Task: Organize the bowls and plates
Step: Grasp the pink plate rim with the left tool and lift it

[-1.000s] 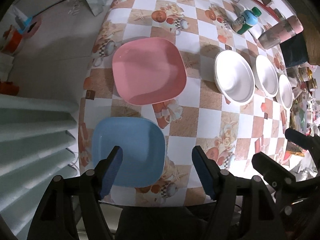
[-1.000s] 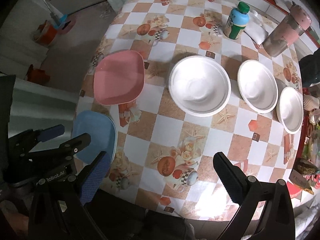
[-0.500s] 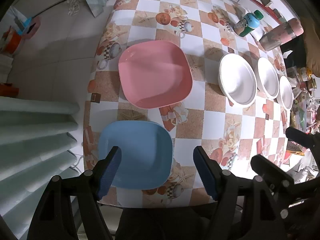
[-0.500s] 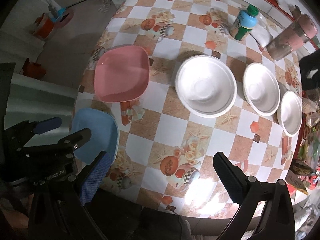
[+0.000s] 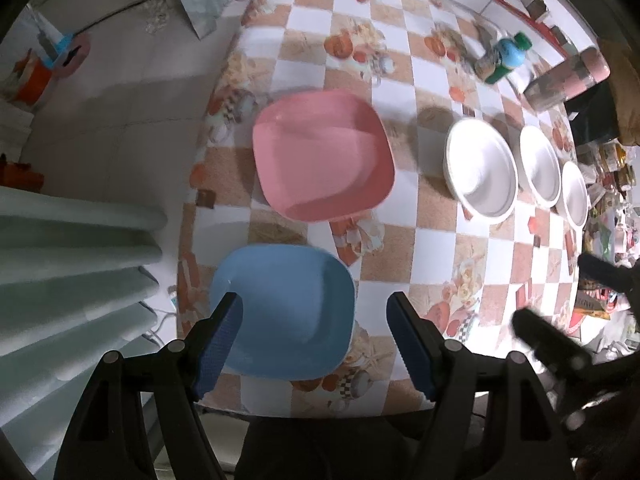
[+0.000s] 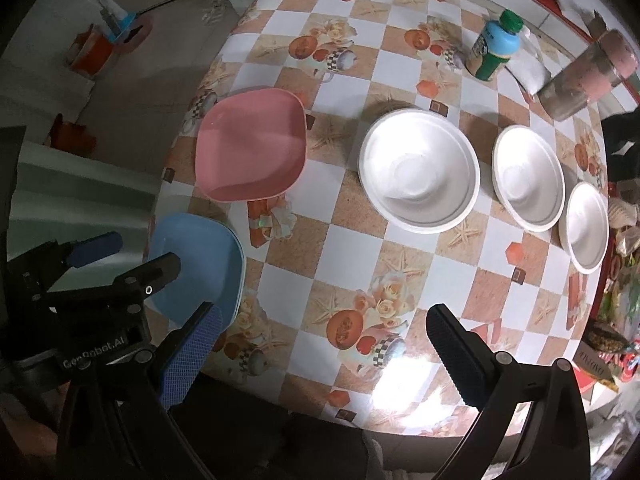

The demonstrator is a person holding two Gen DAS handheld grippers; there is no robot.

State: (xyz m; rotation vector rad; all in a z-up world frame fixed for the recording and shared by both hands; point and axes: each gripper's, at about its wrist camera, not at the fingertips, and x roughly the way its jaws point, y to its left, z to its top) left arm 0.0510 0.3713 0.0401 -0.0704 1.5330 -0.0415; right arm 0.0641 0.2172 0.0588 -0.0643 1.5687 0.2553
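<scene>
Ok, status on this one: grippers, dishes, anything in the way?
Left gripper open above blue plate, empty. Right gripper open, empty. Pink plate and three white bowls unstacked. Nothing in the way.

Below my left hand-held gripper (image 5: 314,338) I see a blue square plate (image 5: 284,312) lying flat, a pink one (image 5: 322,156) beyond it, and three white round bowls (image 6: 418,170) upright in a row rightward.

Both wrists overhead, facing down, table (image 5: 404,240) shared
</scene>
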